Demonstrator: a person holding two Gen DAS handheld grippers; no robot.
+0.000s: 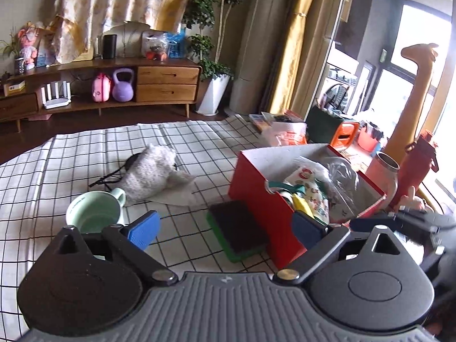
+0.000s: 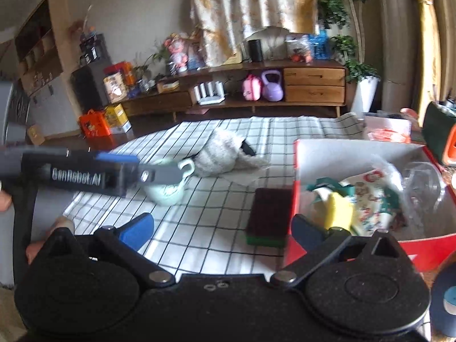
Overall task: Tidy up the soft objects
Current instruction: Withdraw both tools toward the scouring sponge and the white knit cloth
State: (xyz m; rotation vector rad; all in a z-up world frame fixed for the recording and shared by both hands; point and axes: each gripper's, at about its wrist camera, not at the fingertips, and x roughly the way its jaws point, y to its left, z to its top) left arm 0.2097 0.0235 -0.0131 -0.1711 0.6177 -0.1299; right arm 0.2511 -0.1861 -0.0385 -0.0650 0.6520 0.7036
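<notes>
Left gripper (image 1: 228, 228) wide above sponge (image 1: 238, 229).

My left gripper (image 1: 228, 229) is spread wide, its two blue pads well apart and nothing between them; the black finger arms angle outward from their pivots, and the tool is pitched downward. My right gripper (image 2: 225, 228) is likewise wide apart, blue pads at either side with nothing clamped, also tilted down and forward. In the right wrist view the left gripper's body crosses the left side as a dark bar, blurred, with a blue pad showing along its top edge. A bit of my hand (image 2: 42, 236) shows low at the left edge of that view, fingers curled behind the tool; how it grips I cannot tell.
</notes>
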